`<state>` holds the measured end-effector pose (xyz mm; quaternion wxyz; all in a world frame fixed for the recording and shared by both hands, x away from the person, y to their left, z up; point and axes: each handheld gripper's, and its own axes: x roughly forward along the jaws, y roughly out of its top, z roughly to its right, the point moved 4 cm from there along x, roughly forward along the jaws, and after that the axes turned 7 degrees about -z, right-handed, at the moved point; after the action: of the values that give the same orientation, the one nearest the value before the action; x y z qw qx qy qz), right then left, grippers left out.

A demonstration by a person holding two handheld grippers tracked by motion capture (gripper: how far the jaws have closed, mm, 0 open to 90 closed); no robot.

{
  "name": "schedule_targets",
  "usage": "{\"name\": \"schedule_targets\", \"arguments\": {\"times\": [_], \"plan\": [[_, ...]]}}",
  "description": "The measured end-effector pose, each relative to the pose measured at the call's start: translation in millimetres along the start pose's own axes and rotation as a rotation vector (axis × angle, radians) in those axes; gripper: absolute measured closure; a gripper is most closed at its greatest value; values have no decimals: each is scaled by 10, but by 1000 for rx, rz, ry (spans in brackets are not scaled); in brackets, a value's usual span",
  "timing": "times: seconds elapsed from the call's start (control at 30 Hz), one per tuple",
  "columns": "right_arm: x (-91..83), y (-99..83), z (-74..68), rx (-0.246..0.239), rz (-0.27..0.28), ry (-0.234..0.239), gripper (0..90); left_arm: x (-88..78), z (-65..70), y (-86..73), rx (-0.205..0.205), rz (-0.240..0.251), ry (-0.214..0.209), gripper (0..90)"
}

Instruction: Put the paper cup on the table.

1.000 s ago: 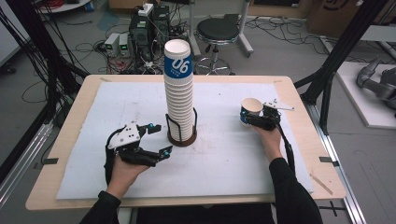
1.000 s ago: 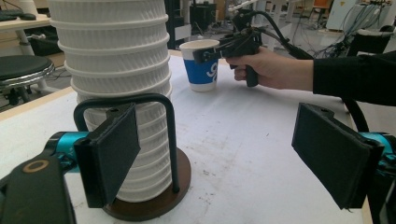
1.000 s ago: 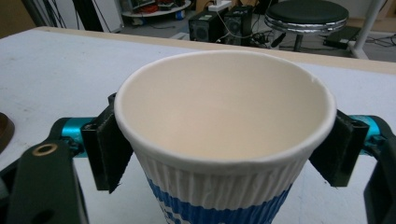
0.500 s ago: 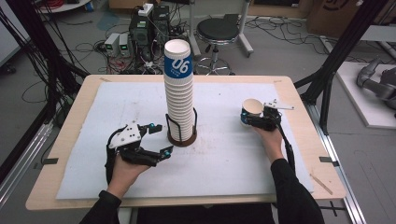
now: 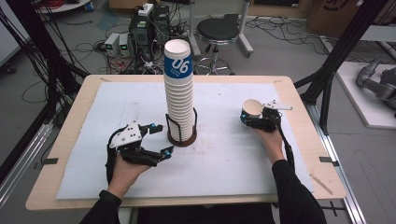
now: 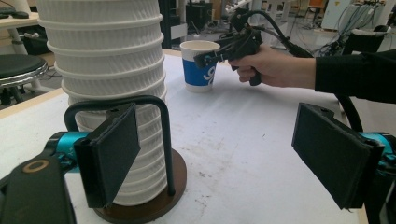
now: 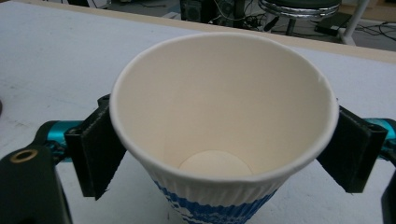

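Upright, white ribbed cup (image 7: pixel 224 126) with blue band.

Grey floor w/ cable tangle (image 5: pixel 100 39), black stool (image 5: pixel 217 32), electronics boxes (image 5: pixel 148 25) behind — black frame posts (image 5: pixel 343 49) at sides.

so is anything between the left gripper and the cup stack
Nothing visible. The left gripper sits open just beside the stack of cups, with bare table between. One jaw already overlaps the holder's wire loop.
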<state>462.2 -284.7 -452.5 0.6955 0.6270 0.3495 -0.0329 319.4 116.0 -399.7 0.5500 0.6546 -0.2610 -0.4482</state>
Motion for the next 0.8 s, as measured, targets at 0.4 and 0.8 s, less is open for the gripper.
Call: {"name": "schedule_targets", "arguments": {"times": [0.4, 0.8], "plan": [[-144, -43, -12, -5, -58, -31, 125, 9, 0, 10, 4, 1, -2, 152], [-561, -117, -107, 21, -92, 56, 126, 22, -9, 35, 6, 7, 8, 152]]}}
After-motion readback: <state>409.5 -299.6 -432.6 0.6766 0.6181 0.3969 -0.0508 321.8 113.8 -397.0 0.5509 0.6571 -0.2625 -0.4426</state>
